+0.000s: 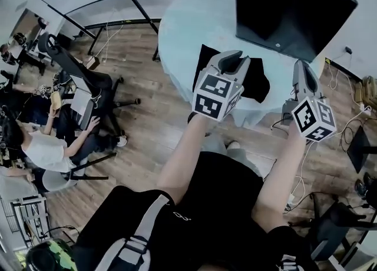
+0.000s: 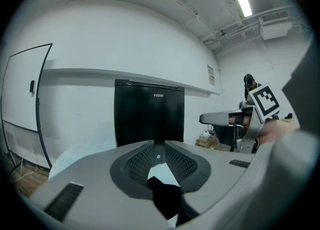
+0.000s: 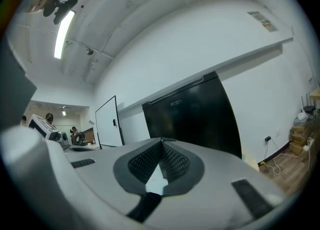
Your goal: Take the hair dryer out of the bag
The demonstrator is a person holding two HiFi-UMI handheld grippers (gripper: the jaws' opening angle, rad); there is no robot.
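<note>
**Bag on worktop, neither gripper holding it**

Bag (image 1: 257, 82): black soft cloth, lying flat and rumpled near the edge of the round, pale worktop (image 1: 182, 34). The hair dryer is not visible. The left gripper (image 1: 232, 58) is held over the bag, its mesh-textured rubber fingers (image 2: 137, 161) narrowly parted with nothing gripped. The right gripper (image 1: 303, 68) is just beside the bag, its fingers (image 3: 175, 163) closed tip to tip and empty. A glossy black box-shaped cabinet (image 1: 288, 7) stands beyond the worktop.

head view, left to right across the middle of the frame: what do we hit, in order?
Seated person in a white shirt → black office chair → left gripper → right gripper. The black bag is left out: it overlaps the left gripper.
</note>
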